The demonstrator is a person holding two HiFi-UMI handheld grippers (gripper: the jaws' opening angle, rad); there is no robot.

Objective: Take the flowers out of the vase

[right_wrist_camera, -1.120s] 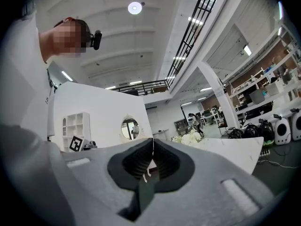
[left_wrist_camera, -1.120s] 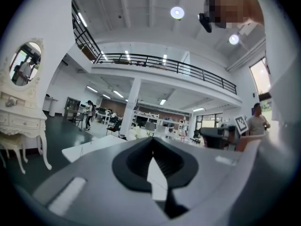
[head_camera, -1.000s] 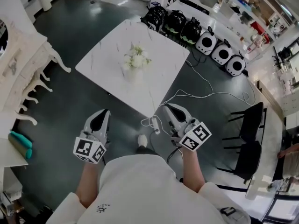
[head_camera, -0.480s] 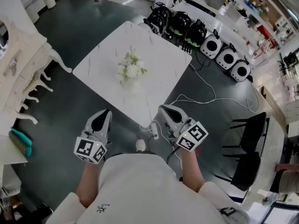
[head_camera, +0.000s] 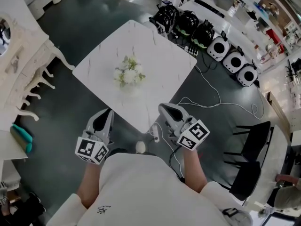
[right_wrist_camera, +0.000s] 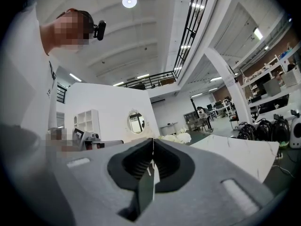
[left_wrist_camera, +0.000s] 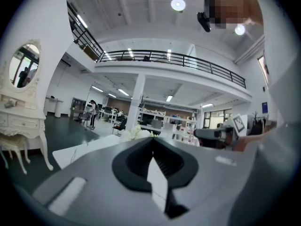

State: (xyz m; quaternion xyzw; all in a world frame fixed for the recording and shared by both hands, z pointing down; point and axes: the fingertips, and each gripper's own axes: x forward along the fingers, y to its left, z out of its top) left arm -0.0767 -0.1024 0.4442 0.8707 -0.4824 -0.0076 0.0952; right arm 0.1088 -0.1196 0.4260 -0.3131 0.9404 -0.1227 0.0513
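White flowers (head_camera: 127,73) stand in a pale vase (head_camera: 130,86) near the middle of a white marble table (head_camera: 162,62). Both grippers are held level in front of the person, short of the table's near corner. The left gripper (head_camera: 104,113) is shut and holds nothing. The right gripper (head_camera: 164,108) is also shut and empty, just right of that corner. In the left gripper view, the flowers (left_wrist_camera: 138,132) show small beyond the closed left gripper (left_wrist_camera: 152,139). In the right gripper view, the flowers (right_wrist_camera: 177,138) lie far past the right gripper (right_wrist_camera: 153,140).
A white dresser with an oval mirror (head_camera: 21,62) stands at the left. Black helmets (head_camera: 187,23) and white round units (head_camera: 233,60) line the floor behind the table. A white cable (head_camera: 211,102) runs across the floor at the right. Black chairs (head_camera: 249,171) stand at the right.
The table and flowers have drawn nearer in the head view as the person moves forward. Both grippers keep their pose in front of the body, still shut.
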